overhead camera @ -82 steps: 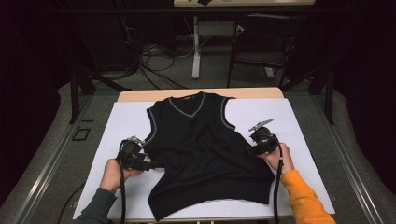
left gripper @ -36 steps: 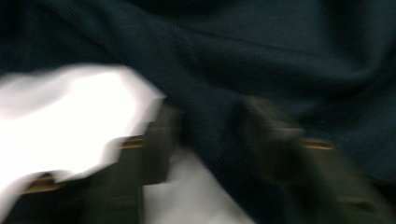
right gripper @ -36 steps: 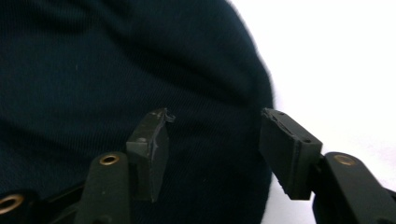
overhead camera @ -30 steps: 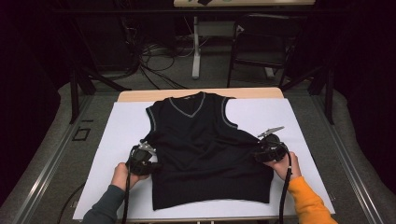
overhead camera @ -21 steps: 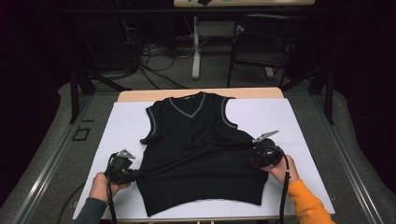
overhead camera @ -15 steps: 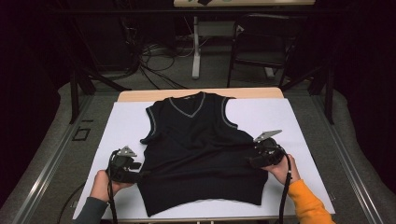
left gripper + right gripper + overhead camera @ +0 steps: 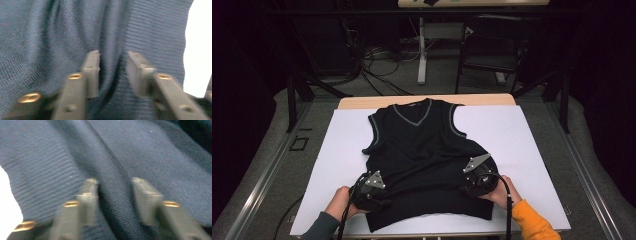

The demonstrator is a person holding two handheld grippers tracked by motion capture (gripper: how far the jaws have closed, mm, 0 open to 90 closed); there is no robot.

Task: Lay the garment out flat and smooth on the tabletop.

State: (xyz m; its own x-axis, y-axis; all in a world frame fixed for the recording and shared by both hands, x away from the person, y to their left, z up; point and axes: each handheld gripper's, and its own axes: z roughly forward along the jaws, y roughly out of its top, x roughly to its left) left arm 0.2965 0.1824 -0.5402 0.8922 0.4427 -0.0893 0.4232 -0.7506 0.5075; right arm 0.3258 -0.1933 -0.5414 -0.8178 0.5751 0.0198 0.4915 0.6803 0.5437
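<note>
Down at the near edge, both hands are in from six o'clock. The left hand (image 7: 338, 202), grey-green sleeve behind it, grips the left gripper (image 7: 371, 192) at about seven o'clock on the white surface (image 7: 337, 150). In the left gripper view its jaws stand apart, a modest gap, with a raised fold of dark knit running up between them; the ribbed hem band lies just to the right and bare white surface shows past that. The picture is blurred, so I cannot tell whether the pads press the cloth.

Over at five o'clock, the right hand (image 7: 501, 192), orange sleeve trailing, has the right gripper (image 7: 476, 181) on the other side of the garment. In the right gripper view those jaws are parted too, a wider gap, straddling a ridge of the same knit, with the ribbed band to the left.

Between and beyond the two grippers lies the black vest (image 7: 422, 150), spread flat at the middle of the surface, hem toward six o'clock, V-neck with pale trim pointing to twelve o'clock, pale trim round the armholes as well. The lower body is bunched slightly where the grippers sit.

Farther off at twelve, a strip of wooden tabletop (image 7: 482, 99), then cables (image 7: 382, 60) on the floor and a dark chair (image 7: 492, 50).
</note>
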